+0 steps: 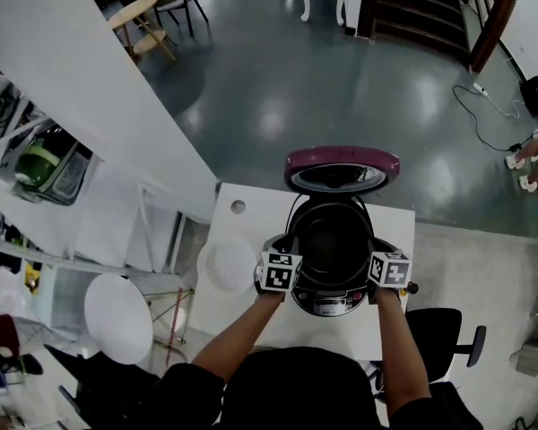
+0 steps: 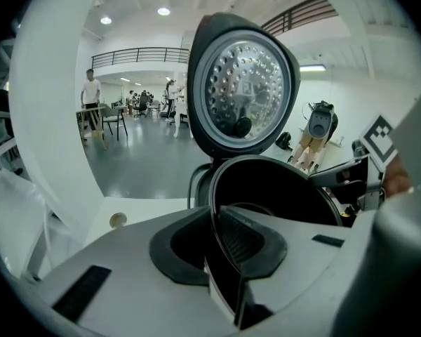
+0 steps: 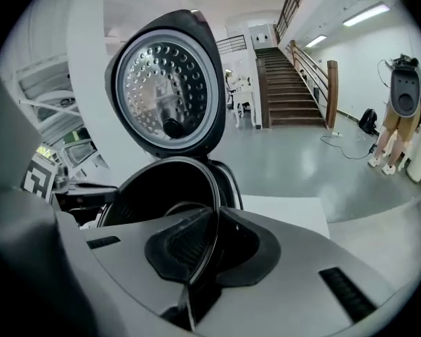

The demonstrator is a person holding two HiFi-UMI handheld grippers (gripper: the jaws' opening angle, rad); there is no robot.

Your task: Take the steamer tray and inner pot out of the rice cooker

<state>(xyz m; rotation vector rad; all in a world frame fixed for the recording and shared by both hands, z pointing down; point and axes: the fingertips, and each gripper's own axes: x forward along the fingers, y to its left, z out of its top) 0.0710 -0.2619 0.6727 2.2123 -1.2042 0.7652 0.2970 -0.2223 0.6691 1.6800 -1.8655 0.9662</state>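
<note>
**Both tongs pinched on the pot rim**

From my screen, the round black metal inner pot (image 1: 332,238) sits in the body of the dark rice cooker (image 1: 330,305). The cooker stands on the white rectangular table (image 1: 251,211) with its magenta-topped lid (image 1: 341,159) swung up and back.

My left gripper (image 1: 289,251) is at the pot's left edge and my right gripper (image 1: 375,249) at its right edge, opposite each other.

In the left gripper view, the left gripper (image 2: 221,243) has its ribbed black pads (image 2: 186,248) pressed onto the thin rim of the inner pot (image 2: 281,188), one pad inside the wall and one outside. Behind the pot stands the lid (image 2: 242,86), showing its dimpled silver inner plate.

The right gripper view shows the same. The right gripper (image 3: 207,248) has its pads (image 3: 175,248) pinching the rim of the inner pot (image 3: 151,188), below the lid (image 3: 167,83).

A white round shallow dish (image 1: 229,265) lies on the table, just beside my left gripper. I cannot tell whether the pot has lifted off its seat.
</note>
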